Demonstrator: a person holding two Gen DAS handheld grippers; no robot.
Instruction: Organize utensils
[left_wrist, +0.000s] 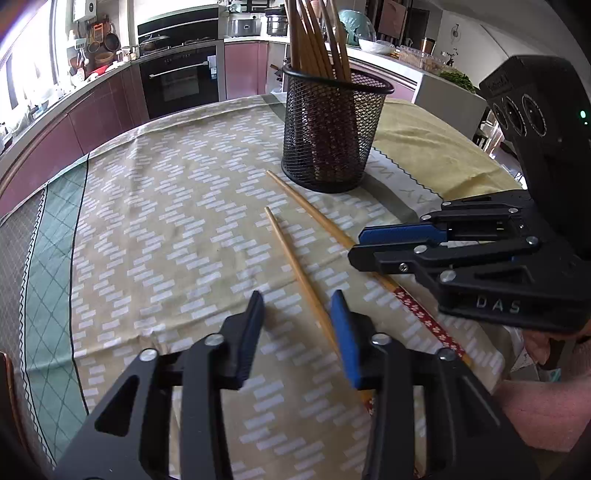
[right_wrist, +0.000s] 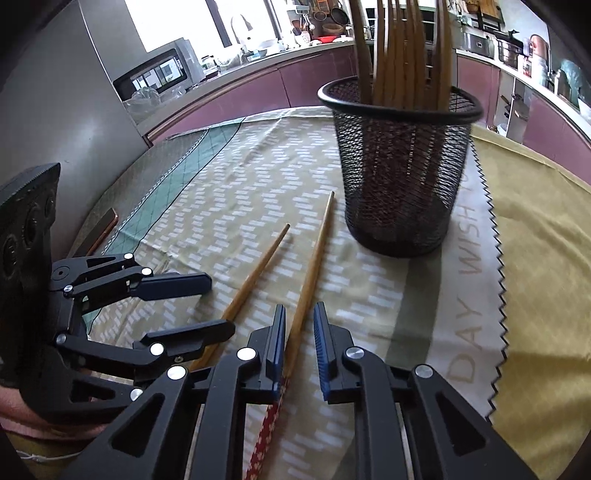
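Two loose chopsticks lie on the patterned tablecloth (left_wrist: 155, 206), in front of a black mesh holder (left_wrist: 328, 133) already crowded with upright chopsticks (left_wrist: 314, 40).

Going from the left in the left wrist view, the cloth runs wide and bare out to its green border (left_wrist: 55, 229), where the table edge curves away toward the kitchen cabinets; that side offers plenty of free room. The left gripper (left_wrist: 297, 334) is spread, its blue-padded fingers (left_wrist: 345, 338) straddling the near chopstick (left_wrist: 295, 266); the stick passes just beside the right-hand pad, and whether it touches is hard to tell. Nothing is pinched. Further right, the far chopstick (left_wrist: 314, 214) runs from near the holder's base back under the right gripper (left_wrist: 354, 245), which crosses in from the right edge, cut off by the frame.

In the right wrist view, the left gripper (right_wrist: 218, 306) sits low at the left, over the near chopstick (right_wrist: 258, 269). At centre, the right gripper (right_wrist: 299, 350) is nearly pressed together, with the far chopstick (right_wrist: 314, 258) lying in the narrow gap against the left pad; the other pad stands clear of it. Its red flowered handle (right_wrist: 266, 439) vanishes beneath the gripper body. The mesh holder (right_wrist: 399, 177) stands close ahead, its chopstick tops cut off. To the right lies open yellow cloth (right_wrist: 535, 258) past a zigzag edge.
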